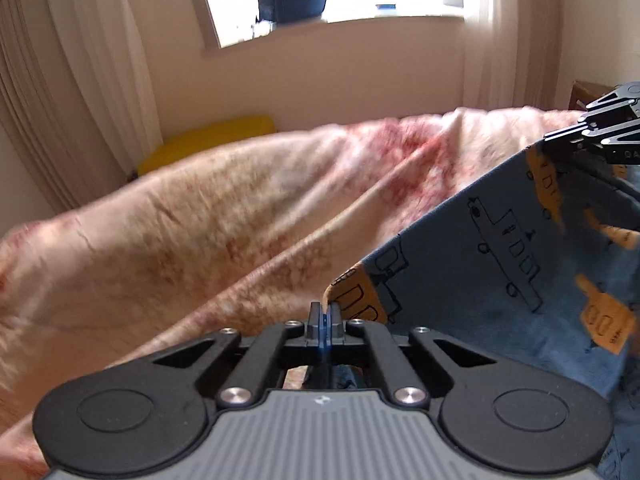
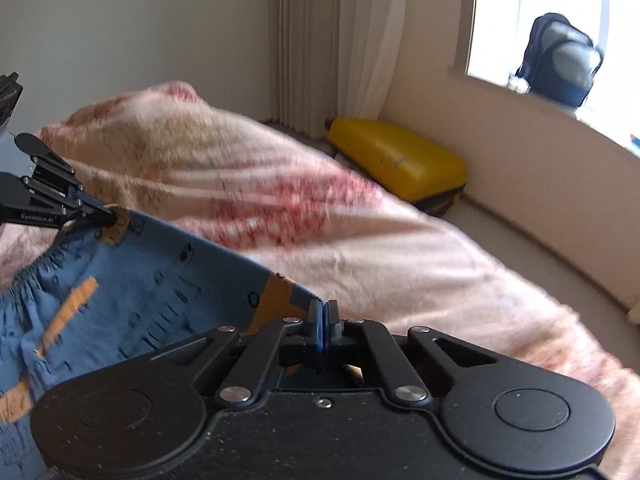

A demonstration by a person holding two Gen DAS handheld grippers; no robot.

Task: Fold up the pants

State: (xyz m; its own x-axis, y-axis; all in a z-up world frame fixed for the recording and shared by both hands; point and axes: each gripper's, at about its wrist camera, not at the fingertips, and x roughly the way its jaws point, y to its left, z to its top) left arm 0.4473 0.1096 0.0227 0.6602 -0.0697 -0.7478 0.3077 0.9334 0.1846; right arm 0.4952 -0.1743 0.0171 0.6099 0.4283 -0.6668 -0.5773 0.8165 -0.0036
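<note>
While both sets of jaws pinch shut on cloth, the blue printed pants [image 1: 500, 248] hang stretched between left gripper [image 1: 325, 312] and right gripper [image 2: 323, 308], each clamping a corner of one edge, raised over the pink blanket [image 2: 320, 208]. Yellow suitcase [image 2: 400, 160] lies beyond, by the curtain [image 2: 320, 40].
</note>
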